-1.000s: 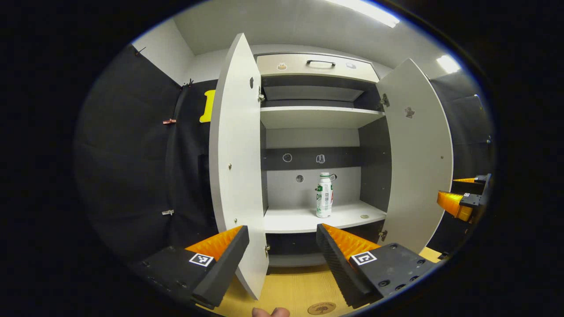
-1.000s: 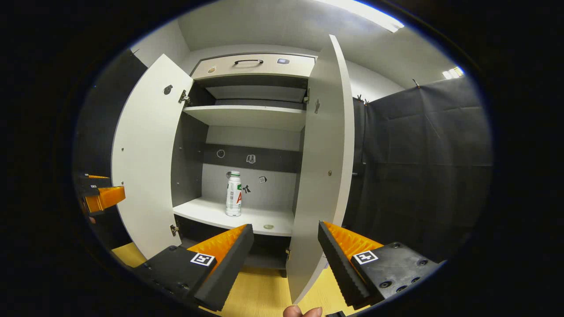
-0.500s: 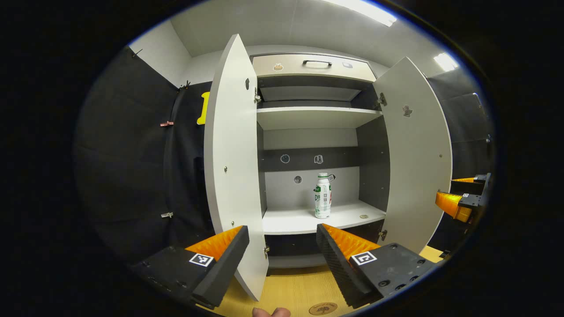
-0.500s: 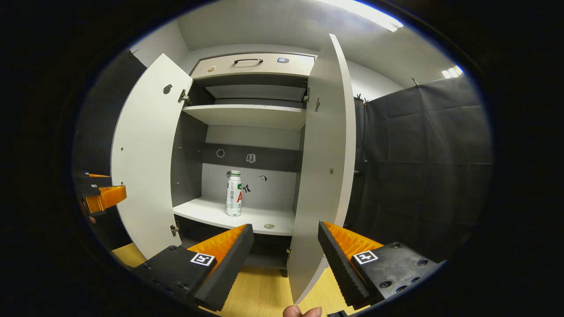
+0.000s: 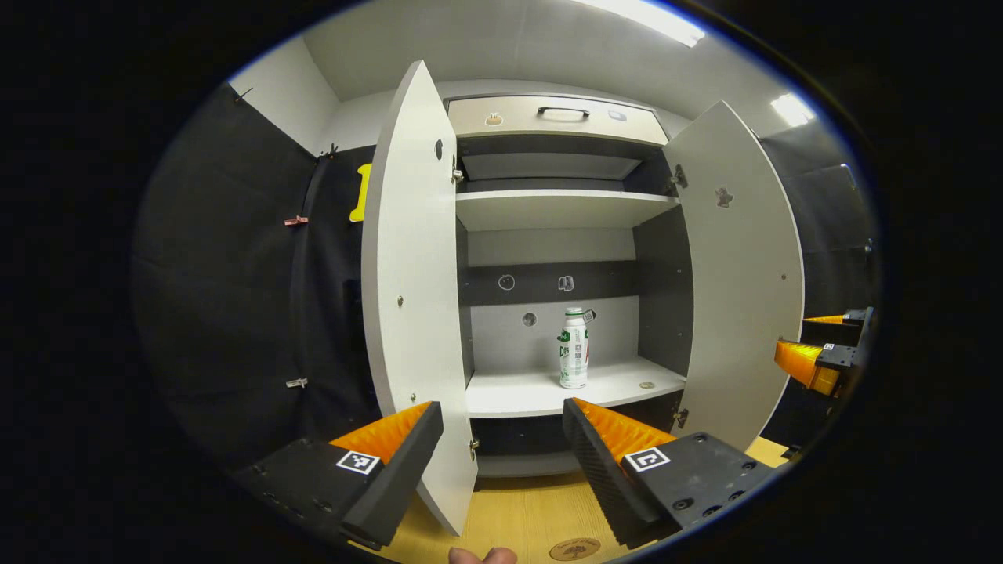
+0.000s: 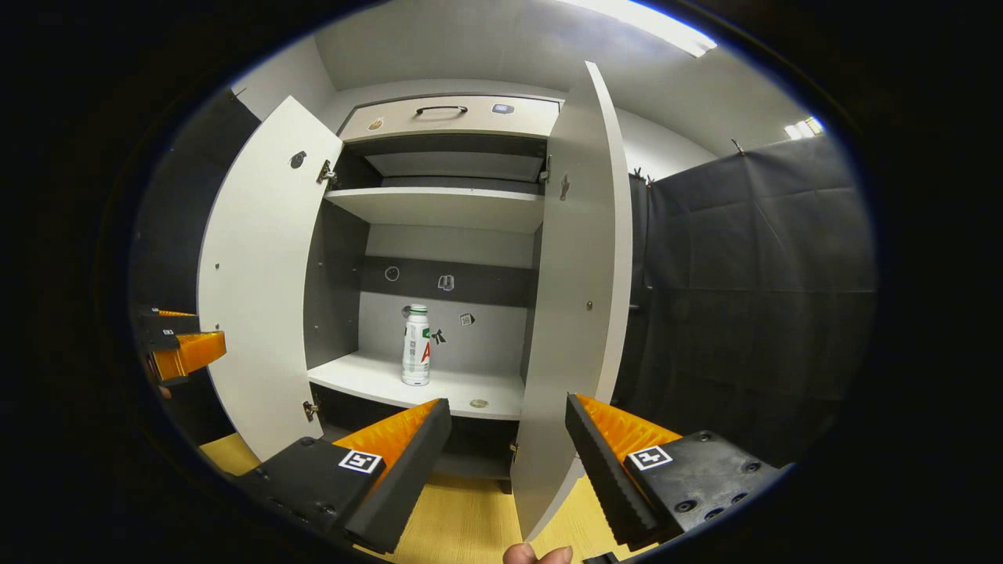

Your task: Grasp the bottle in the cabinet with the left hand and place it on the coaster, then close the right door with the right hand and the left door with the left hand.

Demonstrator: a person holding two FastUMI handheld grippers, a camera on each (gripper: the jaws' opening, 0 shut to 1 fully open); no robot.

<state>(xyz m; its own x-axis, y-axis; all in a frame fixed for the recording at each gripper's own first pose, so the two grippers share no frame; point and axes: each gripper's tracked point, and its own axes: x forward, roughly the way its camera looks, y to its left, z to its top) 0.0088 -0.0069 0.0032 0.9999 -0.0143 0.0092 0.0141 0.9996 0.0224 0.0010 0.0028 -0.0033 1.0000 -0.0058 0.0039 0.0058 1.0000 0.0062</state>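
Cabinet [image 5: 560, 211] stands with both doors wide open; left gripper [image 5: 501, 462] and right gripper [image 6: 508, 462] both hang empty, jaws spread, well short of it; bottle [image 5: 573, 348] upright on lower shelf [image 5: 541, 392]; risk: tall, narrow bottle may topple if a finger nudges it off-centre.

coaster [image 5: 573, 548] cut by lower edge, small disc [image 5: 647, 385] on shelf, perhaps a coin

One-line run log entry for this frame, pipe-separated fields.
phase: pre-grasp | bottle: upright on cabinet shelf, untouched | left claw: open | right claw: open | left door: open | right door: open | coaster: bare
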